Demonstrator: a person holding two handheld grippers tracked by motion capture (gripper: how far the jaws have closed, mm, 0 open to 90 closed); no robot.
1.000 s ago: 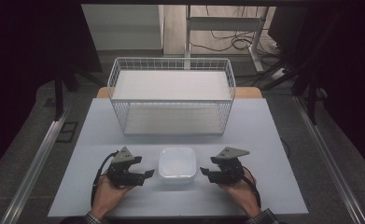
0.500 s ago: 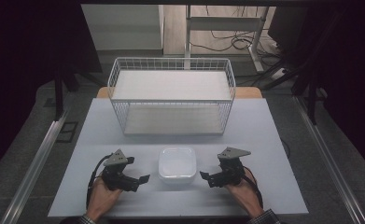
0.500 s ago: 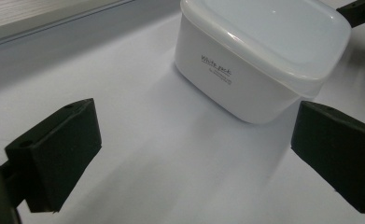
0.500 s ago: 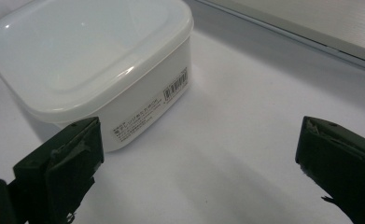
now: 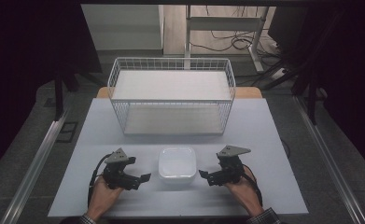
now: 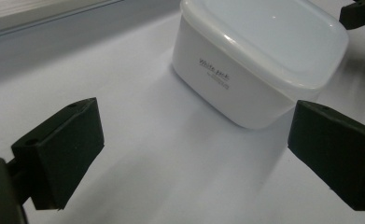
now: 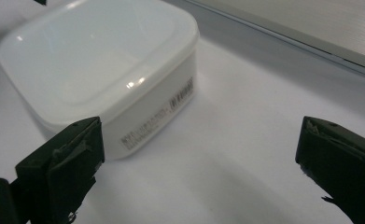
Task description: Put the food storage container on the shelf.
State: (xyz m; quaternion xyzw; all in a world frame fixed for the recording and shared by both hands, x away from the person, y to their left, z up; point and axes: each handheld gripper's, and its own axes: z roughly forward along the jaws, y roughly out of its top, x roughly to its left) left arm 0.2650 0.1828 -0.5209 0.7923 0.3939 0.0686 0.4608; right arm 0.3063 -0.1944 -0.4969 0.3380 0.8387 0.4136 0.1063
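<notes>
Container point(image 6: 245, 88) white plastic w/ semi-glossy lidded top, smooth sides, small printed label, table point(image 5: 269, 135) matt pale-grey board, smooth, basket point(image 5: 171, 100) thin white-coated metal wire, gripper jaws matt black plastic, pads slightly rough, shirt cuff point(image 5: 264, 217) checked cloth

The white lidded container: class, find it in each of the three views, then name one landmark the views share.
High view: white lidded container low centre, on the table between both claws.
Left gripper view: upper right, beyond the open jaws.
Right gripper view: upper left, past the left jaw.
Shared landmark: the wire basket behind; its base edge crosses both gripper views' tops.
</notes>
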